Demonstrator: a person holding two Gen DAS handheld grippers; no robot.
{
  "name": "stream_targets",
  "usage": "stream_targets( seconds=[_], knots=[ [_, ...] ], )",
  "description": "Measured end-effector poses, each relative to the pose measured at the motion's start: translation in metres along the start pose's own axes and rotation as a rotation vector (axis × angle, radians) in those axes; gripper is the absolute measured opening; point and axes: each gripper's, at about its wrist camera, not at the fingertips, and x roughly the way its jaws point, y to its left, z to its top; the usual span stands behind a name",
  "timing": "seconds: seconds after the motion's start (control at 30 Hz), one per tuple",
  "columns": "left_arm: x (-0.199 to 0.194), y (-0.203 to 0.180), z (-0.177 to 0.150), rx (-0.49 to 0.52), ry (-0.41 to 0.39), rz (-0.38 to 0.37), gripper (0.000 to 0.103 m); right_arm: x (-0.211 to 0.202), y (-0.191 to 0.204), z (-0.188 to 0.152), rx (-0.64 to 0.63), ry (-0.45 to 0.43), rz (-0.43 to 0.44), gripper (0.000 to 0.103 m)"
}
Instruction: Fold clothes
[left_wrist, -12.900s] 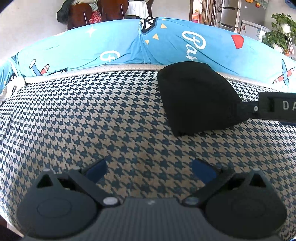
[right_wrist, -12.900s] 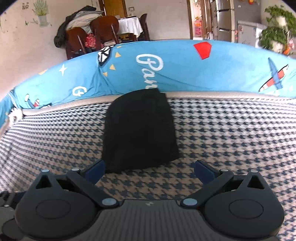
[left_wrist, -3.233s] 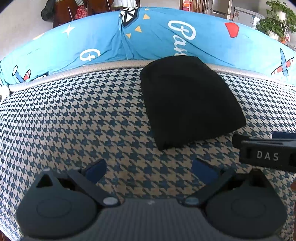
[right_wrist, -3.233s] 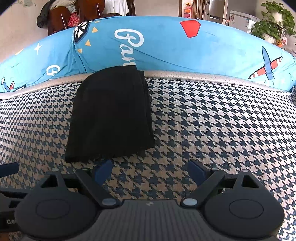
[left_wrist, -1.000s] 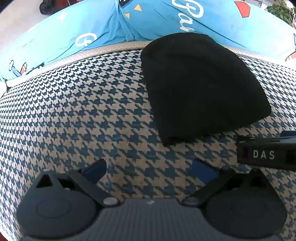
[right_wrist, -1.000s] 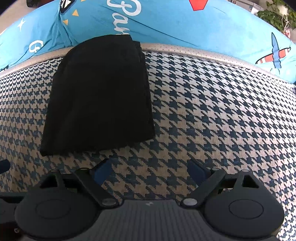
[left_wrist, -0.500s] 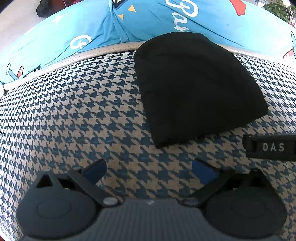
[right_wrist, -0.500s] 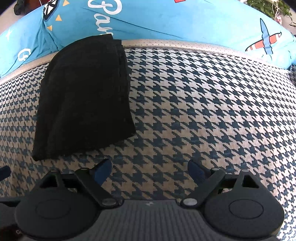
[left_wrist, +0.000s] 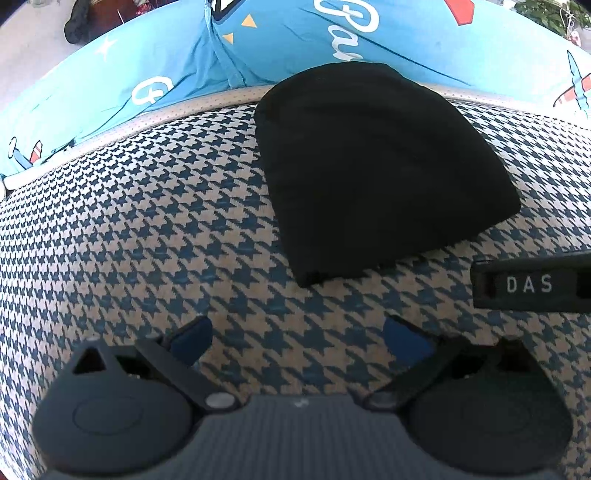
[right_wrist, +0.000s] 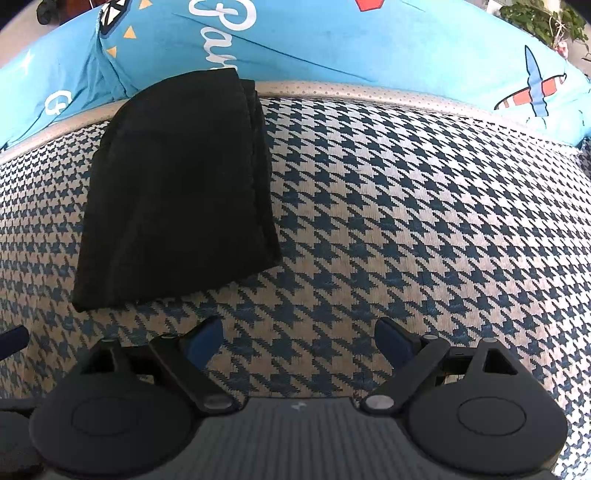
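A black garment (left_wrist: 376, 166) lies folded into a compact stack on the houndstooth cushion (left_wrist: 140, 221), its far end against the blue backrest. In the right wrist view it (right_wrist: 177, 184) sits up and to the left, with layered folded edges showing on its right side. My left gripper (left_wrist: 299, 338) is open and empty, hovering just short of the garment's near edge. My right gripper (right_wrist: 299, 338) is open and empty over bare cushion, to the right of the garment's near corner. The right gripper's body (left_wrist: 532, 284) shows at the left wrist view's right edge.
A blue printed backrest cover (right_wrist: 332, 40) runs along the back of the seat, with a grey piped seam (right_wrist: 369, 92) under it. A potted plant (right_wrist: 543, 18) stands behind at far right. Houndstooth cushion (right_wrist: 424, 221) stretches to the right of the garment.
Both grippers have drifted slightly over the last second; the garment sits a little farther left in the right wrist view. The garment itself has not moved. Both stay open.
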Motion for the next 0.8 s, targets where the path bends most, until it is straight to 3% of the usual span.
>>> stream_targets(
  seconds=[0.33, 0.8],
  knots=[
    [-0.005, -0.003, -0.004, 0.003, 0.007, 0.003, 0.103, -0.015, 0.0, -0.008, 0.009, 0.004, 0.005, 0.09],
    [-0.006, -0.004, -0.004, 0.005, 0.006, 0.002, 0.103, 0.003, -0.003, 0.002, -0.007, 0.016, 0.008, 0.09]
  ],
)
